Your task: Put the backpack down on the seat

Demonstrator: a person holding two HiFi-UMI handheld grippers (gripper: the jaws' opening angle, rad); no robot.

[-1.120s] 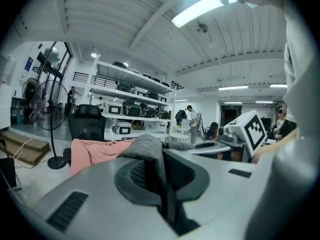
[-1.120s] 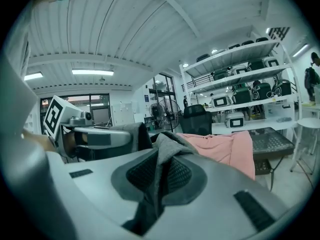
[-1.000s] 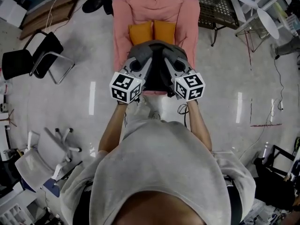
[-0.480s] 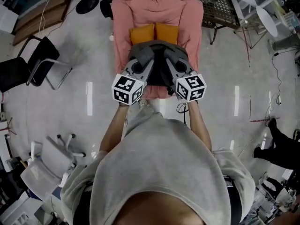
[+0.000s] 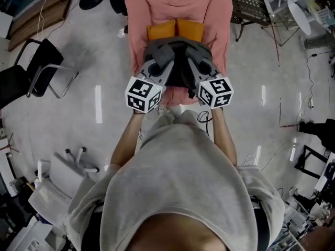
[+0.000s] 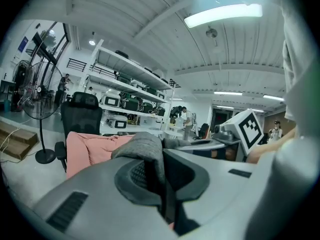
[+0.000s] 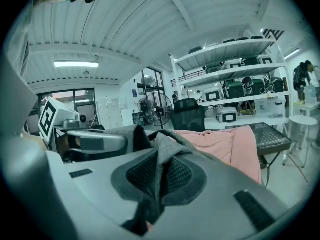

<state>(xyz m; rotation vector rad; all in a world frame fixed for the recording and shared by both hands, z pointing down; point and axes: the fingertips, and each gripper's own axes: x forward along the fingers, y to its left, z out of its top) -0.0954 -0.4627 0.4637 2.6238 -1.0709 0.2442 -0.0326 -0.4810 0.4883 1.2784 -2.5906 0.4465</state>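
Observation:
A grey backpack with two orange patches at its far end rests over the pink cushioned seat in the head view. My left gripper is shut on grey backpack fabric at its left side. On the right side, my right gripper is shut on a fold of the same fabric. In both gripper views the cloth is pinched between the black pads, and the pink seat lies just beyond the jaws.
A black chair stands on the floor to the left of the seat. A dark mesh bench is at its right. A white swivel chair lies near the person's left side. Cables trail on the floor at right.
Both grippers and the backpack have shifted a little forward over the seat; the grips on the fabric are unchanged.

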